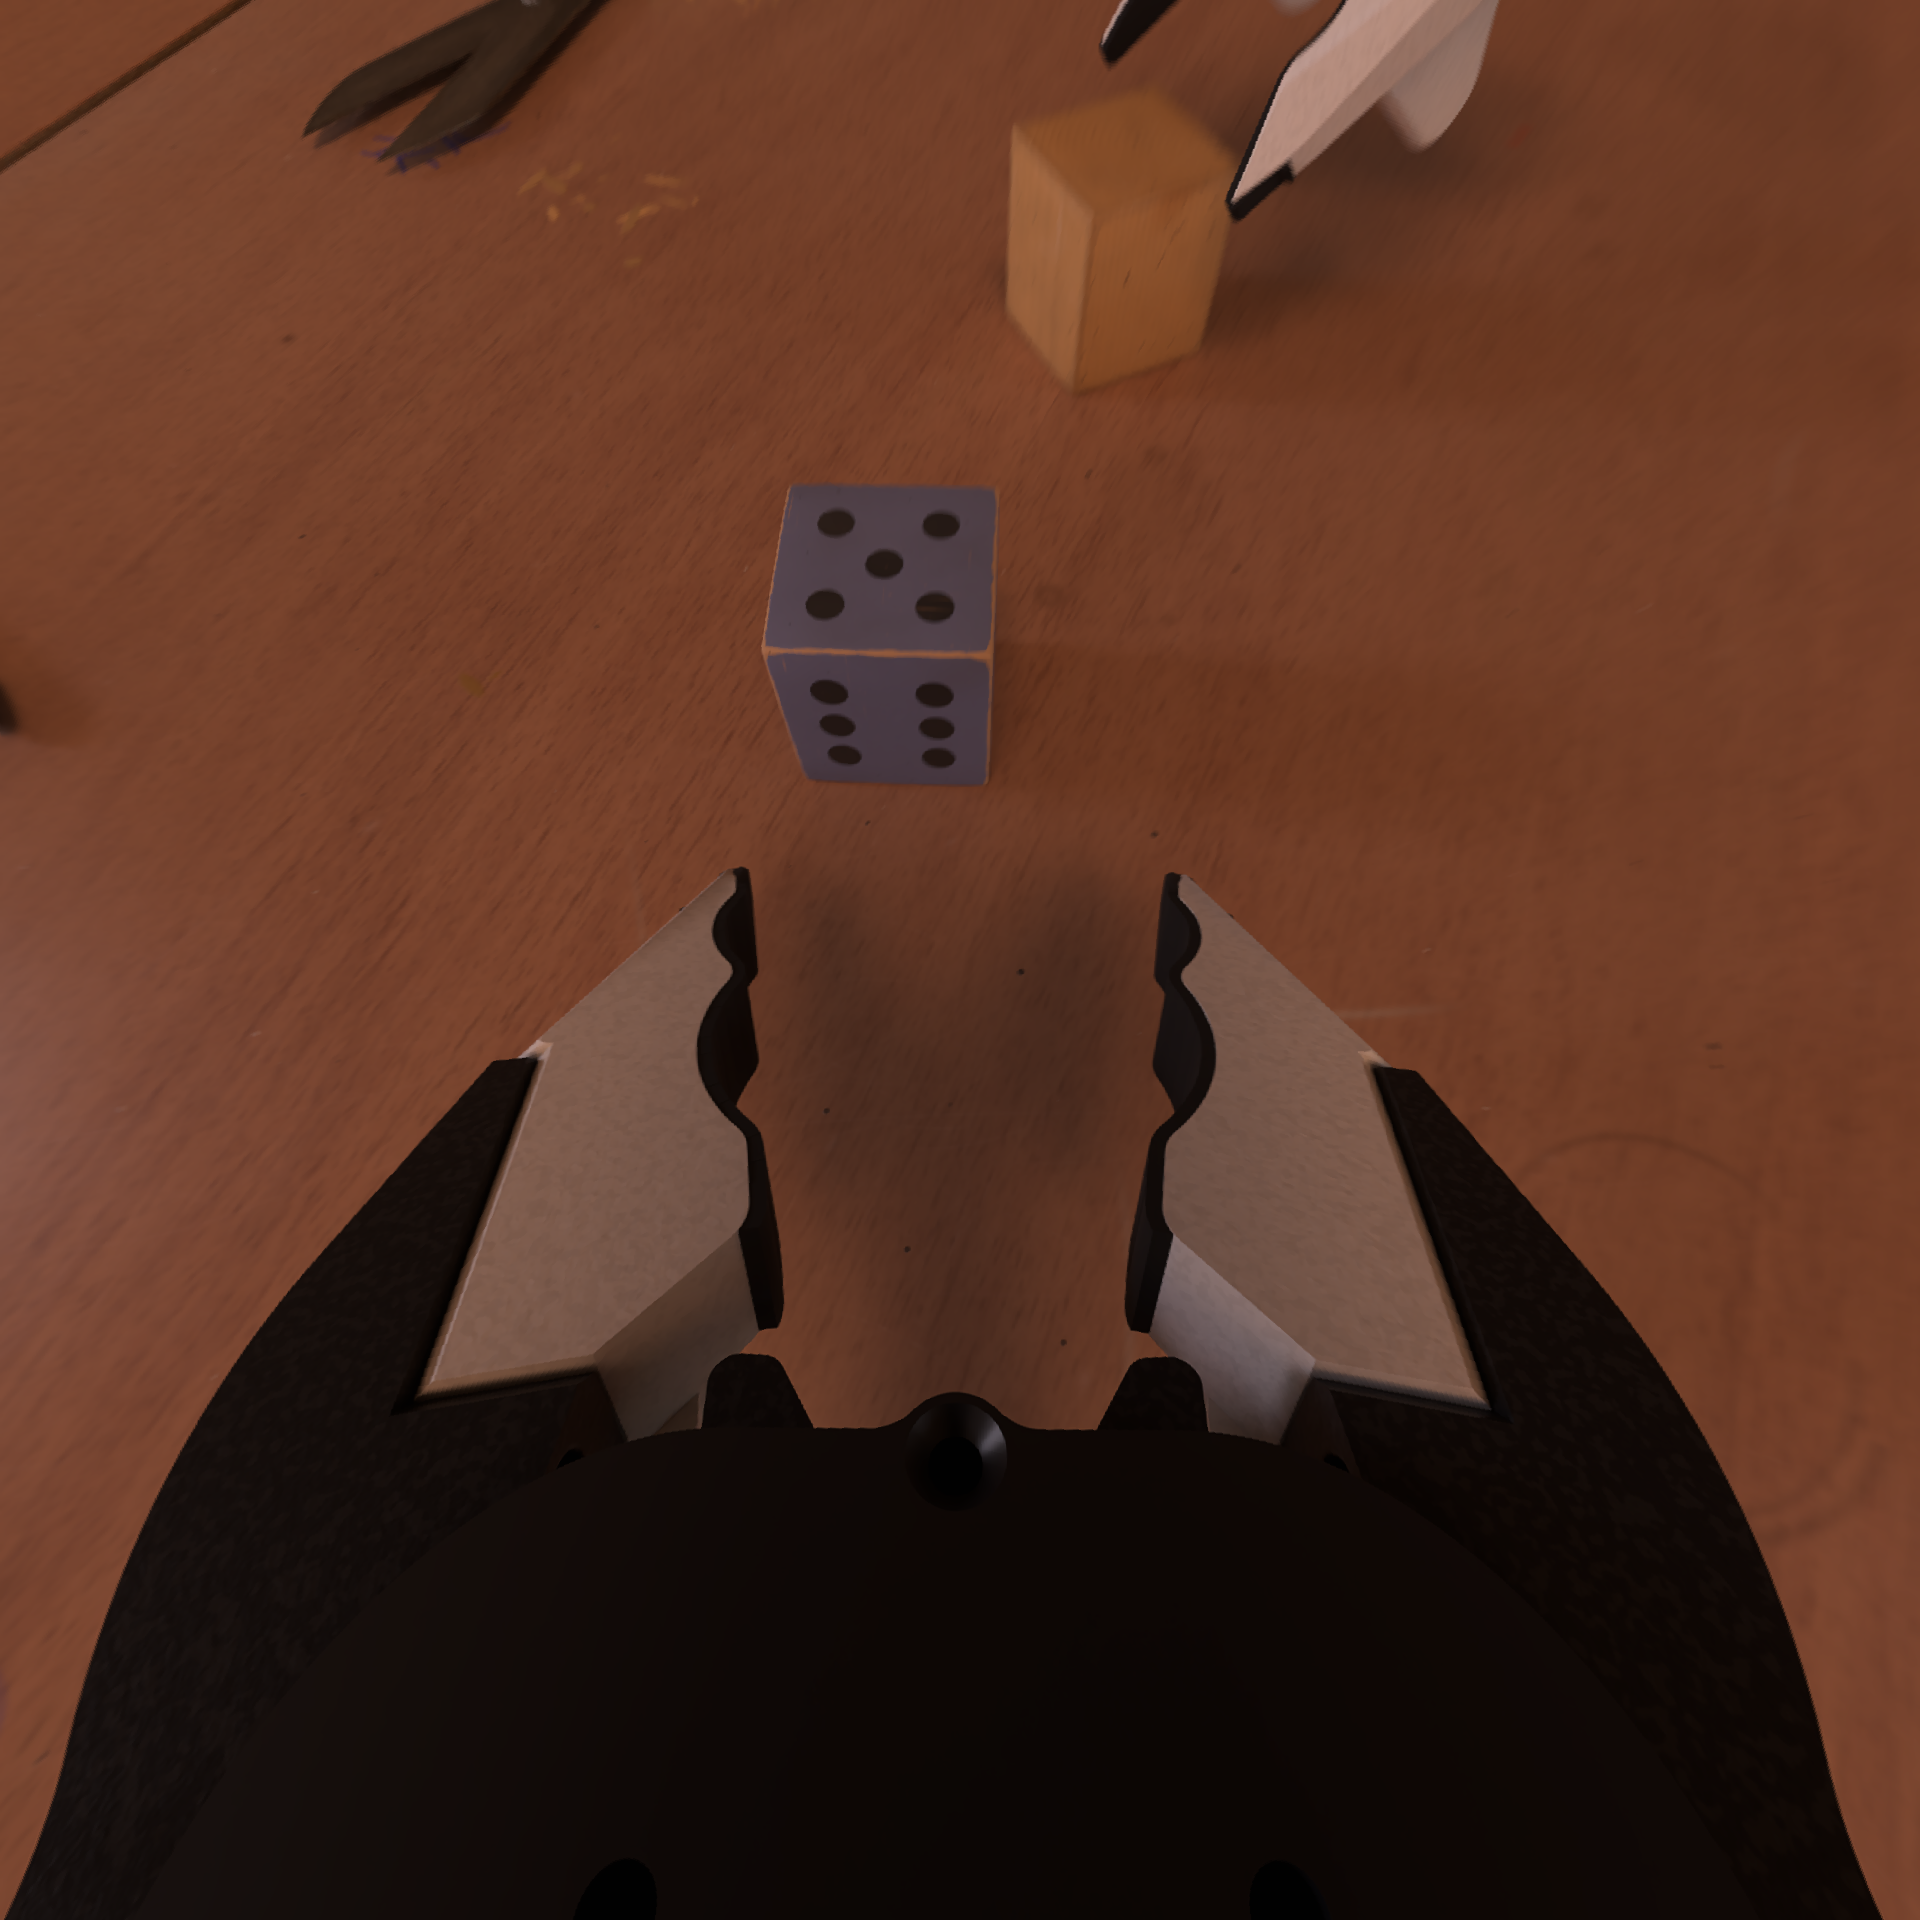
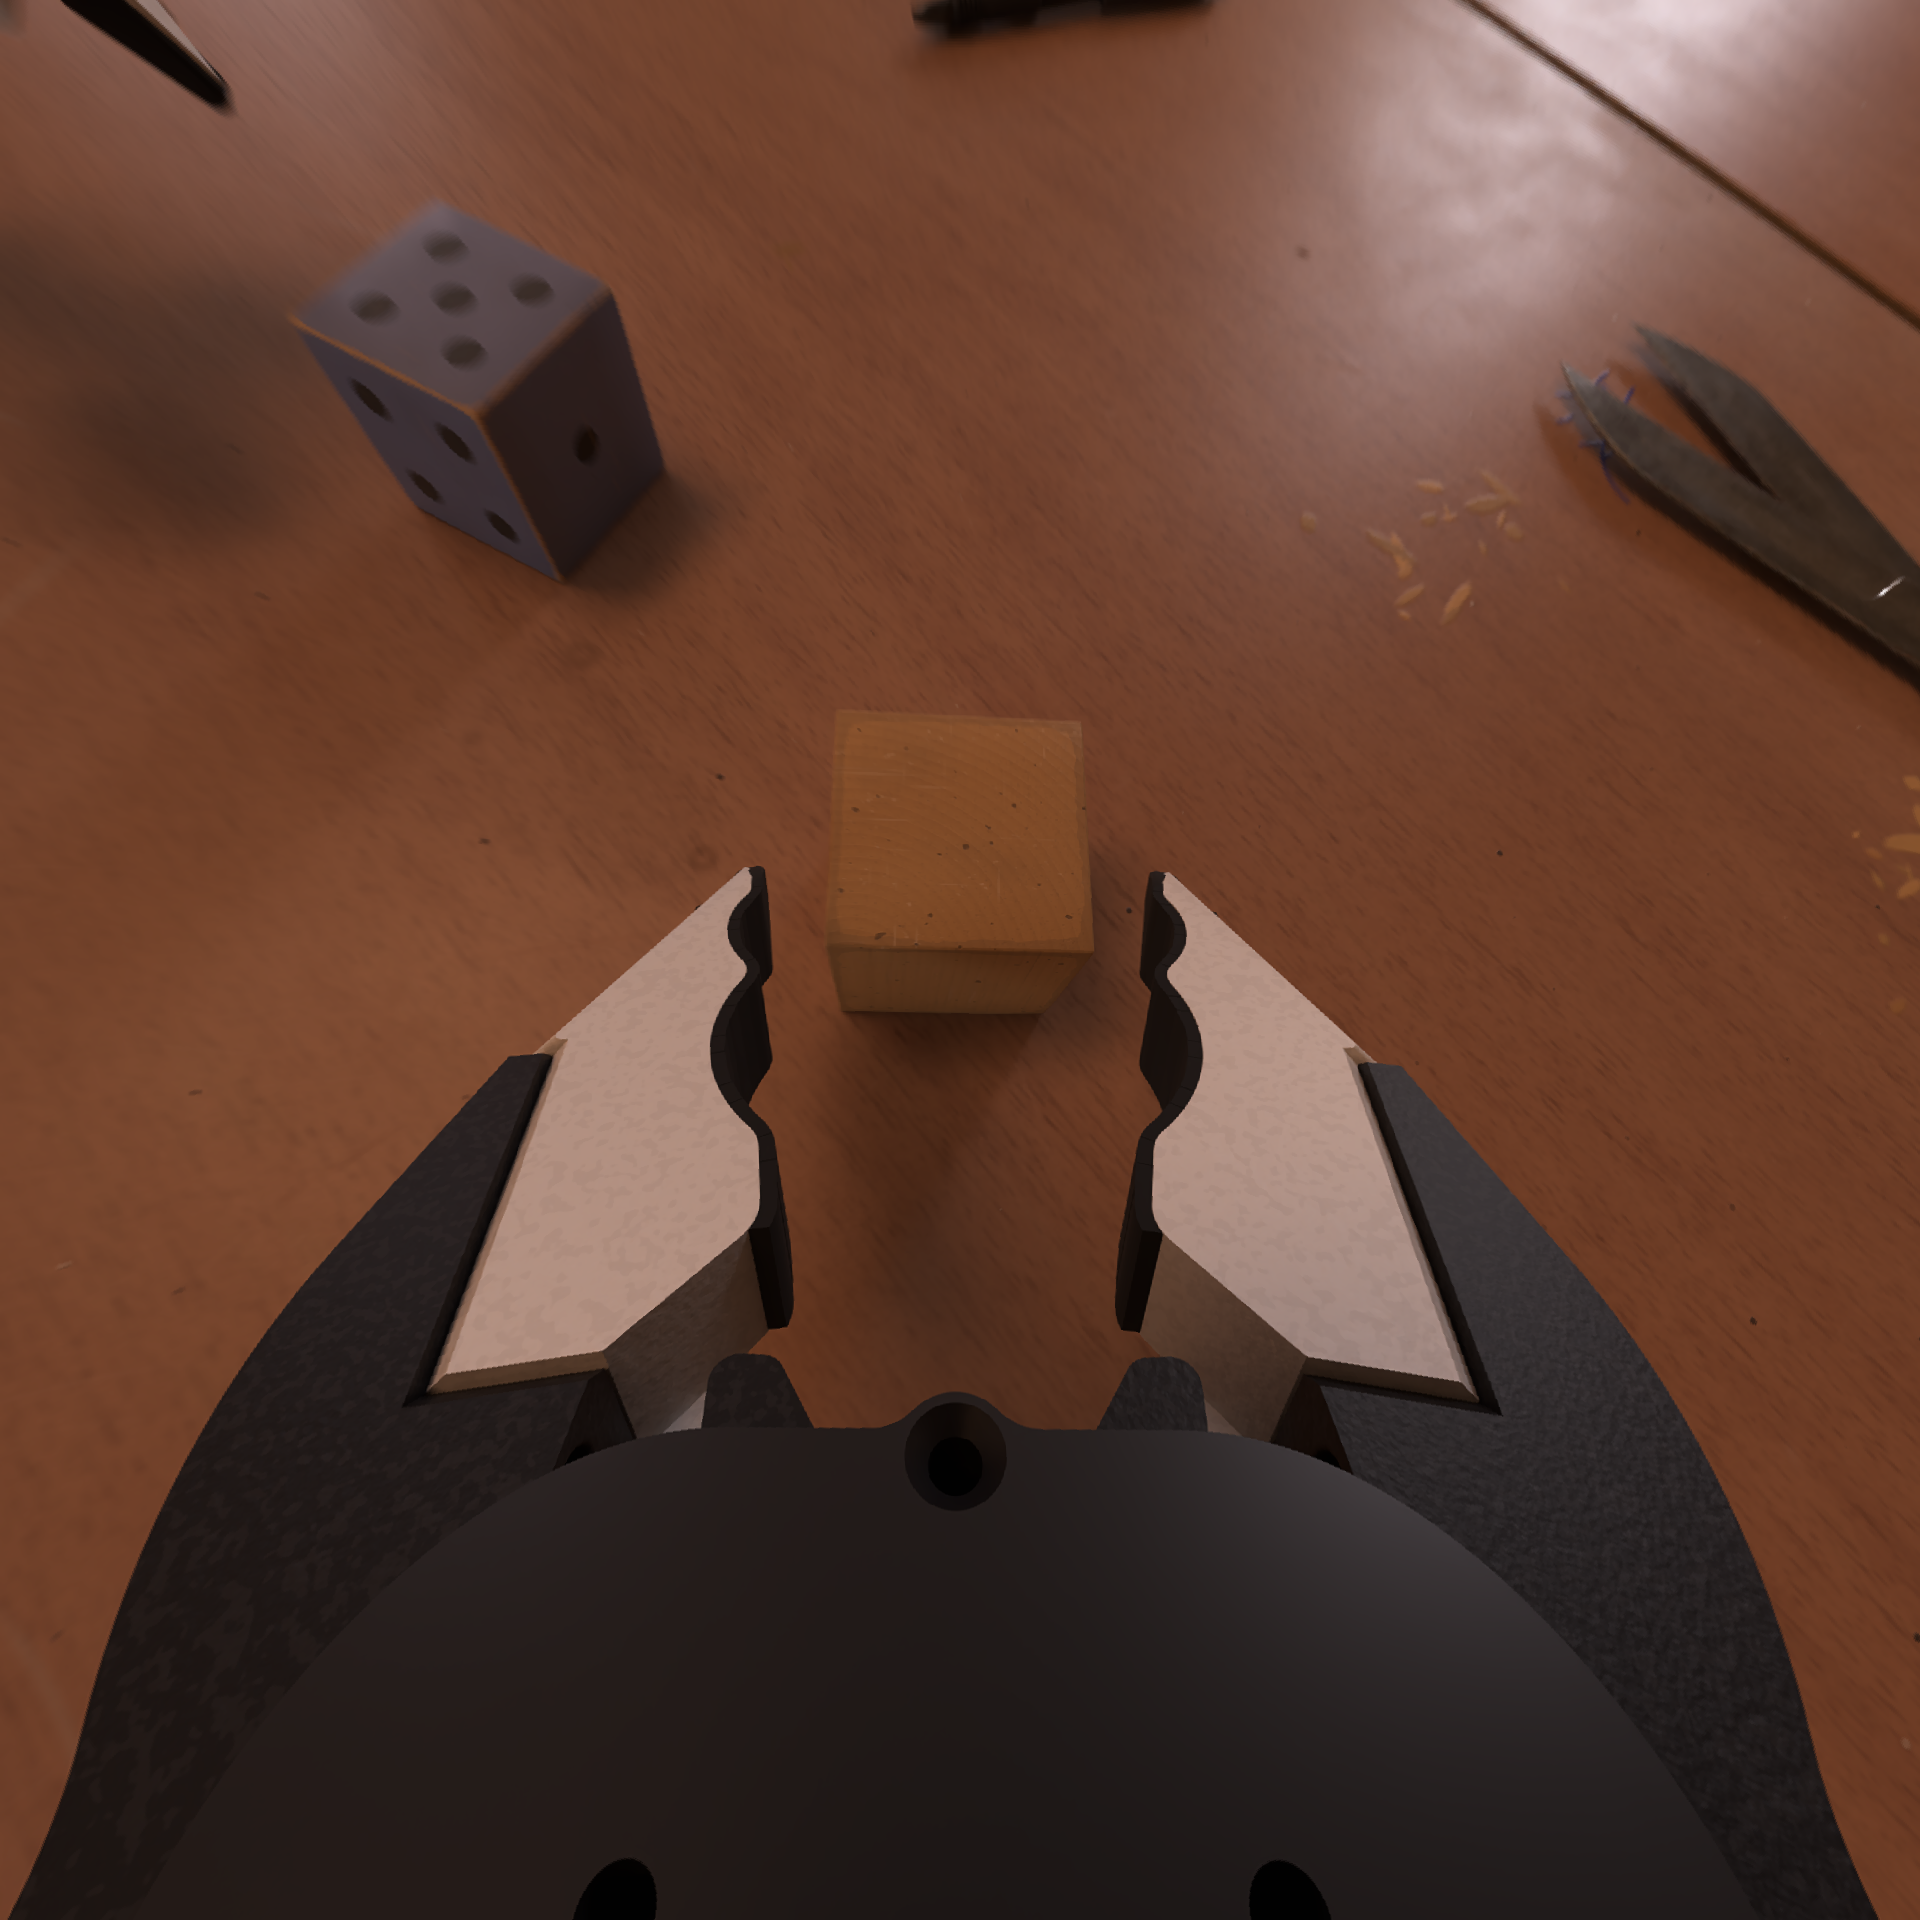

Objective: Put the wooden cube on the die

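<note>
Presently: right gripper [image 2: 956,883] spread, straddling nothing, wooden cube [image 2: 958,852] just ahead of its tips on brown table [image 2: 1247,312]. Left gripper [image 1: 956,883] spread, empty. Die [image 1: 883,634] apart from cube, five up.

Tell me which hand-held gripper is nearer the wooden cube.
Right. The right hand-held gripper is open just short of the wooden cube, fingertips flanking its near edge. The left hand-held gripper is open facing the die, with the cube beyond.
</note>
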You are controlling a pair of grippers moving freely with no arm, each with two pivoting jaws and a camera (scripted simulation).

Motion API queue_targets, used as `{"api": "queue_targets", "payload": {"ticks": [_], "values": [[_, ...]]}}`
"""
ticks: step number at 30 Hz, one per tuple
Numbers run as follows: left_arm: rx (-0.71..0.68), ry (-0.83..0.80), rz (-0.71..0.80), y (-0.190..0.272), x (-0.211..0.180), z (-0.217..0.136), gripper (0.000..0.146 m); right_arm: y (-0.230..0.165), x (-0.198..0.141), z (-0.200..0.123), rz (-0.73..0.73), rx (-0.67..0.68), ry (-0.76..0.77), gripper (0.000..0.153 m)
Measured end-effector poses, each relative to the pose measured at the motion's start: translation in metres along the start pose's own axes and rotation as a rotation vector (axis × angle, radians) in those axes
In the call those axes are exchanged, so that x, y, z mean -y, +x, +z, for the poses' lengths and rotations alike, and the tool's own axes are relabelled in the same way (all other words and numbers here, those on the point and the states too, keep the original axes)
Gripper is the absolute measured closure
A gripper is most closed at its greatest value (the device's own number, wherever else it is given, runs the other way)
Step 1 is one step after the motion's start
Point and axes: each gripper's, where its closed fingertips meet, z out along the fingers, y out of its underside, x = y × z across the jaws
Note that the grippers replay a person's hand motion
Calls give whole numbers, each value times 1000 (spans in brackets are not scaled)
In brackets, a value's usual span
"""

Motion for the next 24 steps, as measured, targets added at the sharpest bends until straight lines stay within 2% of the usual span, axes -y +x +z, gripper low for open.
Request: {"api": "queue_targets", "payload": {"ticks": [3, 7, 10, 12, 14, 16, 19, 22, 24], "values": [[83, -66, 63, 0, -8, 9, 61, 2, -10, 14, -12, -25, -67, 77], [134, -137, 109, -1, -18, 17, 61, 1, -17, 24, -9, -9, -101, 79], [121, -142, 104, -1, -22, 20, 76, -1, -20, 25, -7, 9, -115, 91], [92, -127, 81, -1, -23, 19, 89, -3, -20, 23, 0, 21, -109, 91], [84, -122, 60, -5, -23, 16, 90, -1, -13, 18, -3, 10, -83, 91], [79, -110, 43, -11, -19, 8, 90, -2, 3, 11, -21, -3, -27, 91], [113, -68, 28, -28, -8, -16, 90, -18, 45, -4, -96, 41, 108, 91], [156, -13, 16, -47, 5, -47, 90, -60, 95, -8, -253, 190, 226, 91], [164, 42, -17, -55, 14, -66, 90, -93, 114, 2, -406, 322, 218, 91]]}}
